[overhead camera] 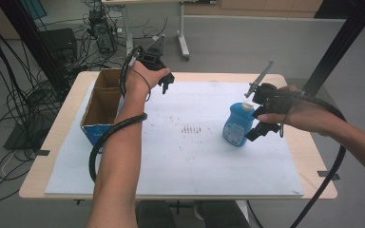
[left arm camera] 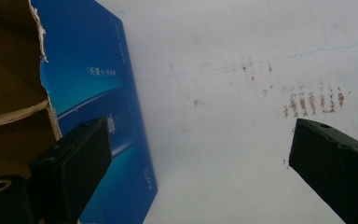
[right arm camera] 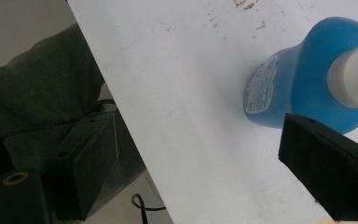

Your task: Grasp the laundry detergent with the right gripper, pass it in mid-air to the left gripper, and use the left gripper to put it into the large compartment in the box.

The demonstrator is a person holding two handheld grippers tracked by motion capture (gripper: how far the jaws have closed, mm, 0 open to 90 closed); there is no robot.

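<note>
A blue bottle (overhead camera: 237, 127) with a white cap (overhead camera: 247, 106) stands upright on the white board (overhead camera: 185, 156), right of centre. My right gripper (overhead camera: 259, 130) hovers just right of it, open and tilted down. In the right gripper view the bottle (right arm camera: 298, 79) lies past the right jaw, with nothing between the jaws of the gripper (right arm camera: 198, 128). My left gripper (overhead camera: 165, 81) is raised over the board's far left, open and empty. An open cardboard box (overhead camera: 102, 107) sits below the left forearm. The left gripper view has the gripper (left arm camera: 198, 135) over bare board, the box's blue side (left arm camera: 98, 93) at its left jaw.
The board covers most of a wooden table (overhead camera: 38, 185). It has brown smudges (overhead camera: 190, 129) near the middle. Cables (overhead camera: 9, 104) and equipment crowd the floor at the far left. A black post (overhead camera: 337, 42) stands at the far right. The person's trousers (right arm camera: 42, 93) lie beyond the board's near edge.
</note>
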